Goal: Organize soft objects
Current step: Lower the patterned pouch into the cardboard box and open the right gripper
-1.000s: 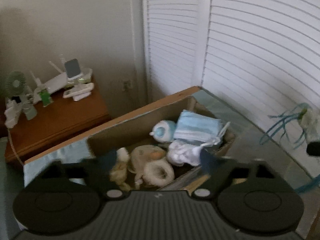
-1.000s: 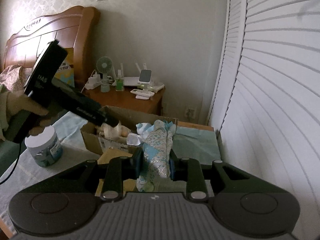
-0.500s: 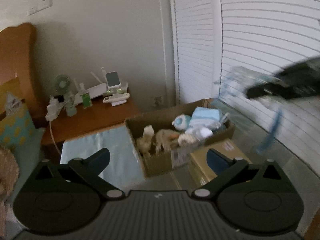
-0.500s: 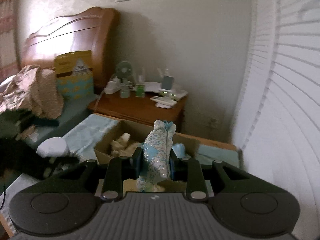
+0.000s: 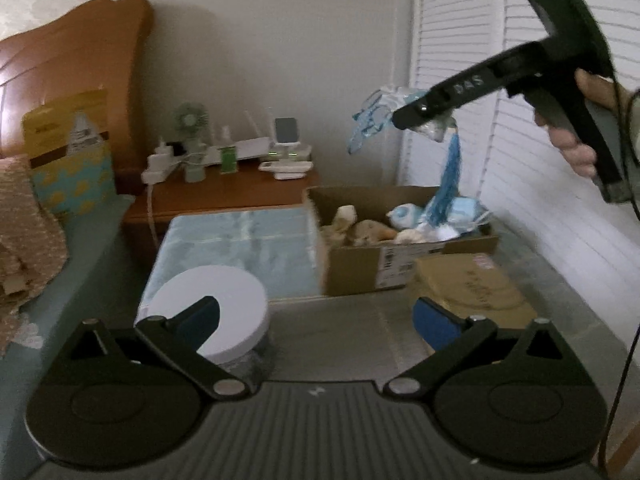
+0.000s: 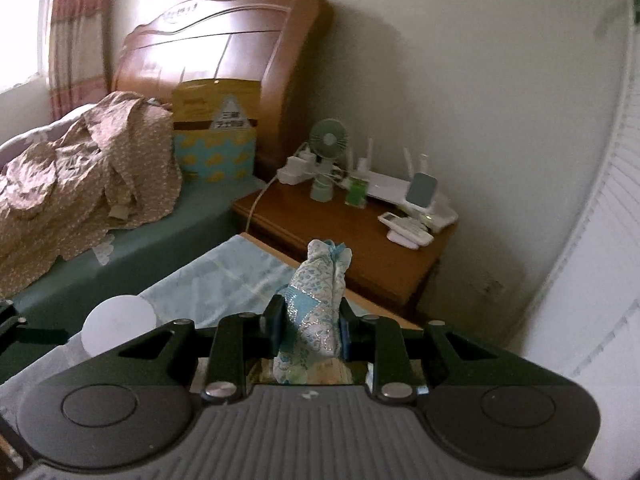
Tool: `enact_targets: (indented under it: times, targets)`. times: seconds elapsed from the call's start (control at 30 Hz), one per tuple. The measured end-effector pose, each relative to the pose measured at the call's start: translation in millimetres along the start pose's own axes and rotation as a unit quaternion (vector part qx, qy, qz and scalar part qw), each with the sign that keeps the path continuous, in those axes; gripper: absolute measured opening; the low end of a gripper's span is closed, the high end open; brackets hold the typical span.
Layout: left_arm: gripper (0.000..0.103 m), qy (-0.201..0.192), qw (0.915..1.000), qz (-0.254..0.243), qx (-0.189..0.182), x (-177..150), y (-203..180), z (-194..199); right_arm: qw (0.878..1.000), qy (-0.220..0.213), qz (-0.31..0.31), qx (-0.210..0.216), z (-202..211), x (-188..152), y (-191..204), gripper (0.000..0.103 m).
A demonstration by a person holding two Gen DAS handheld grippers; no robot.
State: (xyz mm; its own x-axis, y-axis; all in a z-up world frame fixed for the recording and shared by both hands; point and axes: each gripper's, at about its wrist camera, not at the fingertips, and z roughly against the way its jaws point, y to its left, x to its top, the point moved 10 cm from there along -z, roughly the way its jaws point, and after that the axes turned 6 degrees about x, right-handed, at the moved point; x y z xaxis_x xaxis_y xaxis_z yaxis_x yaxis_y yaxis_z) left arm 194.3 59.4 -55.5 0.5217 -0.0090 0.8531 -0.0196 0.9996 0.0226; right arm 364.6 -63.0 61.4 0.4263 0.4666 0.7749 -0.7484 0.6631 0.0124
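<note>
blue patterned cloth bundle [image 6: 316, 316], clamped upright between right hand-held gripper [image 6: 308, 330] fingers

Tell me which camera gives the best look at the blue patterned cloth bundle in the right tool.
The right wrist view. There the blue patterned cloth bundle fills the centre, clamped between the right tool's pads, its print sharp. The left wrist view shows the same bundle only from afar, blurred, partly hidden behind that tool, blue strings dangling above the cardboard box.
</note>
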Motion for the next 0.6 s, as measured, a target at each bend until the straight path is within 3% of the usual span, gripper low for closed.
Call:
enact_targets:
  times: [0.23, 0.5, 0.57, 0.6]
  targets:
    - [0.102, 0.002, 0.9997, -0.024, 0.012, -7.8, -7.1, -5.1, 0.999, 0.031, 0.018, 0.015, -55.9, -9.9, -9.6, 0.03]
    - [0.102, 0.006, 0.9994, -0.03, -0.016, -9.8, -24.0, -13.2, 0.998, 0.064, -0.005, 0.024, -80.5, -46.2, -21.0, 0.032]
    - [0.102, 0.008, 0.9991, -0.031, -0.029, -10.6, -27.8, -13.1, 0.997, 0.071, -0.009, 0.013, -81.1, -49.9, -25.5, 0.052]
    - [0.102, 0.01, 0.9989, -0.032, -0.034, -11.3, -29.6, -13.2, 0.997, 0.07, -0.01, 0.007, -80.9, -50.1, -28.0, 0.056]
